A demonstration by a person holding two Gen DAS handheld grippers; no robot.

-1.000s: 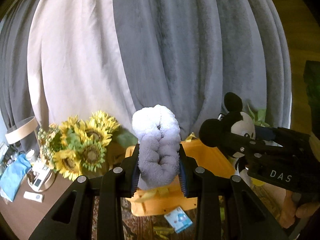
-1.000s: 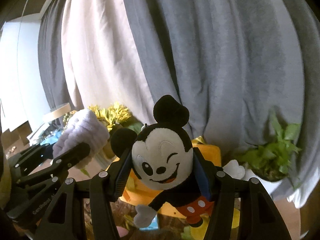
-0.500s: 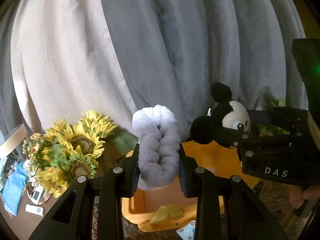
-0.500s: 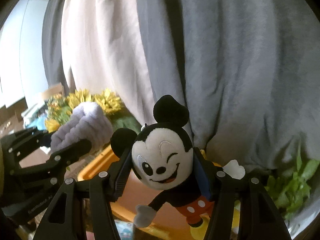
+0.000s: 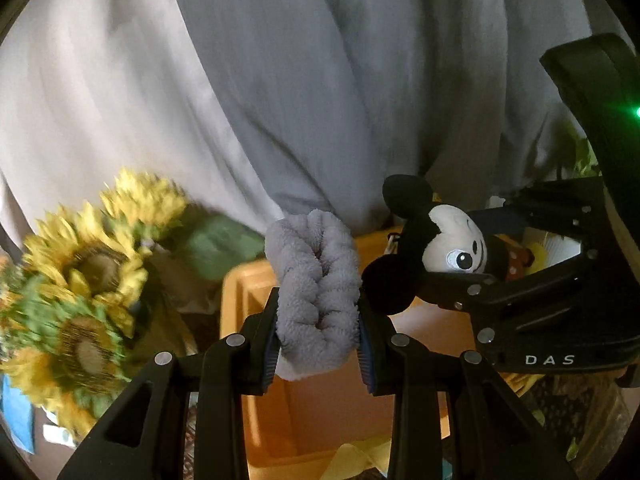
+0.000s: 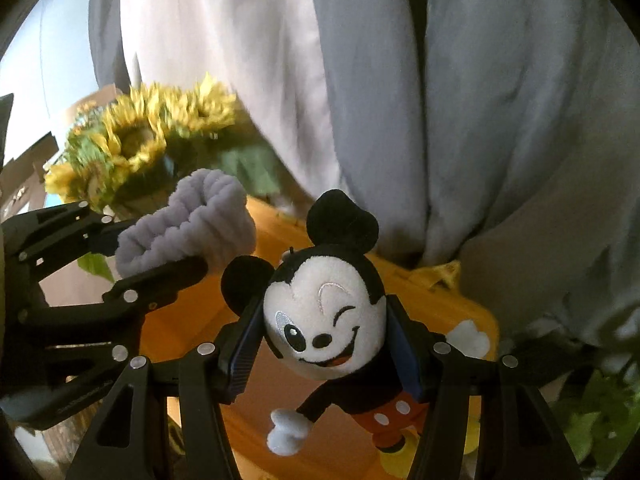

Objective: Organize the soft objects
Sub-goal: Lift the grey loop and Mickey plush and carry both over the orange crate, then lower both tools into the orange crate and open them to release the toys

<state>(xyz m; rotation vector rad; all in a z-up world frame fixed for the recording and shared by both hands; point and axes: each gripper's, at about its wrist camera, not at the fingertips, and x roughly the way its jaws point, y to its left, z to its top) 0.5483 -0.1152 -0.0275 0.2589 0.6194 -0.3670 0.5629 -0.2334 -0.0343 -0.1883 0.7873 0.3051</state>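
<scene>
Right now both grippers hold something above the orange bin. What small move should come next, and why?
Probably lower both grippers a little toward the bin, then open. The left gripper is shut on the towel, the right gripper on the plush. Both hang over the bin's open inside, so a short descent should drop them in.

Soft things and containers, counted from the two gripper cameras

Two soft objects — one grey fluffy towel roll (image 5: 318,280) between the left tool's fingers and one mouse plush (image 6: 332,328) between the right tool's. One orange bin (image 5: 240,304) sits below and ahead of both tools. One bunch of sunflowers (image 5: 88,276) lies off to the left tool's left — at least three blooms, though blur hides the exact number.
</scene>
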